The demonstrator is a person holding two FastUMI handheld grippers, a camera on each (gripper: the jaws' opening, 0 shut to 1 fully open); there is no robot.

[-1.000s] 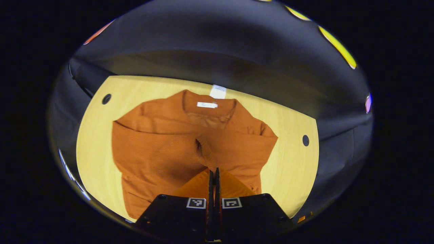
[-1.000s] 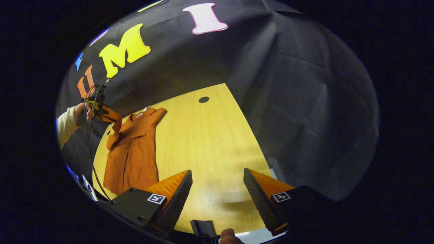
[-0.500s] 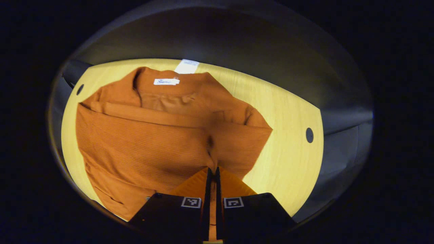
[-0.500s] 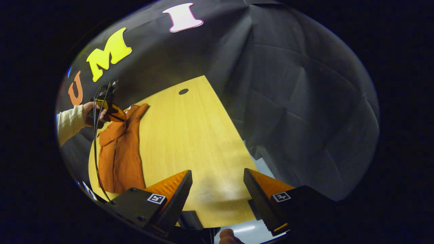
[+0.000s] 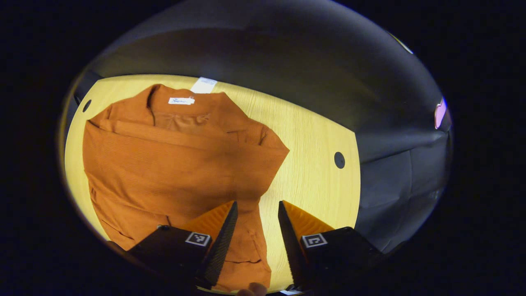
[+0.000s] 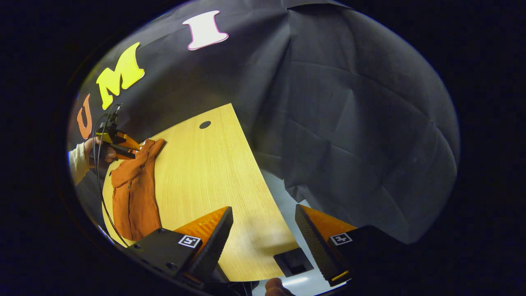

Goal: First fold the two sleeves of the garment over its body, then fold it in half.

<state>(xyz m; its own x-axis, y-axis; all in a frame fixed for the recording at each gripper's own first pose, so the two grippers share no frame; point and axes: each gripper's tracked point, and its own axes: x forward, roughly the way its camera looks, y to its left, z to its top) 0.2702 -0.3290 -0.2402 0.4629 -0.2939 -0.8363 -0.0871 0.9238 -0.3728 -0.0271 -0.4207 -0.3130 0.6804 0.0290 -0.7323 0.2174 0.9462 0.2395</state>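
1. On my left gripper view, the rust-orange ribbed button-up garment [image 5: 172, 156] lies flat on the pale wooden table [image 5: 312, 135], toward the table's left side, collar at the far edge with a white neck label [image 5: 181, 100] showing.
2. Both sleeves [image 5: 250, 164] sit folded across the garment's body, 1 band of cloth running over the chest.
3. My left gripper [image 5: 257, 207] hangs just above the garment's right-hand edge with its jaws parted and nothing between them; the left finger is over cloth, the right finger over bare wood.
4. A round dark hole [image 5: 339, 160] in the tabletop sits to the right of the garment, well apart from it.
5. In my right gripper view, the garment [image 6: 133, 193] appears far off at the table's left end, with the left gripper [image 6: 123, 146] and a hand in a cream sleeve [image 6: 78, 162] at its collar end.
6. My right gripper [image 6: 263, 218] is spread wide, grasping nothing, over the near table corner [image 6: 230, 197], well apart from the garment.
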